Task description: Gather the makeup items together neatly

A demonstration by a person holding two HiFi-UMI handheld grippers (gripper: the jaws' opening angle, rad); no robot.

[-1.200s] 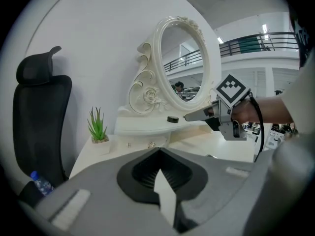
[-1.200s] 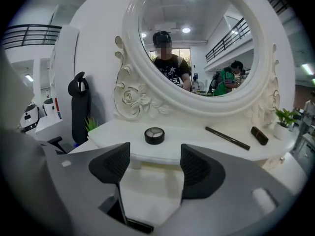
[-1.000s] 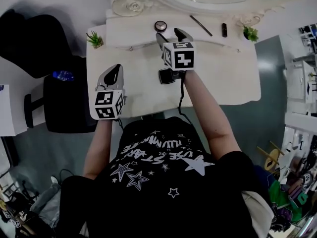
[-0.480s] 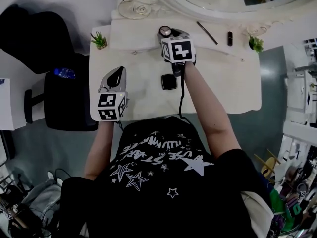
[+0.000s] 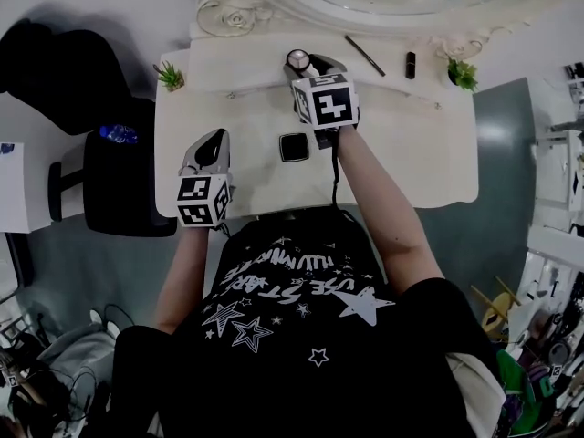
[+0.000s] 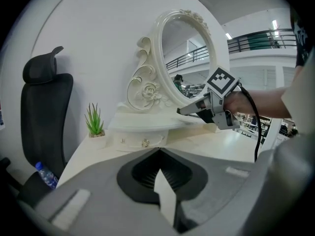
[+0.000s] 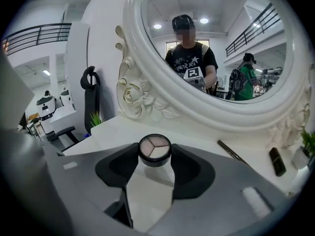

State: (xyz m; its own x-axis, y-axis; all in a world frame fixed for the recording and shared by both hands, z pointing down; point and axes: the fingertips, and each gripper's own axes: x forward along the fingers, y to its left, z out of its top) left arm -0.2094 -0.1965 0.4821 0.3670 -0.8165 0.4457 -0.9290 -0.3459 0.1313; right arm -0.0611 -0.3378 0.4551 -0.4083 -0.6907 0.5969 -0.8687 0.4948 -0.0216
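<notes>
Left gripper (image 6: 158, 154) at 7 o'clock: jaws together, empty, parked clear. Square compact (image 5: 293, 147) mid-table, probably the gather spot. At 12 o'clock the right gripper (image 7: 154, 154), jaws just closing, clamps the round eyeshadow compact (image 5: 297, 59) on the shelf (image 5: 246, 62), likely to carry it over.

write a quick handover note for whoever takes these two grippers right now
Left gripper: jaws shut, empty, over the table's front left.
Right gripper: jaws have just been closing on the round compact on the raised shelf; pads look to touch its sides.
Square black compact lies on the table; pencil and lipstick are further right on the shelf.
Done: nothing gathered yet. Left: bring all four together.
</notes>
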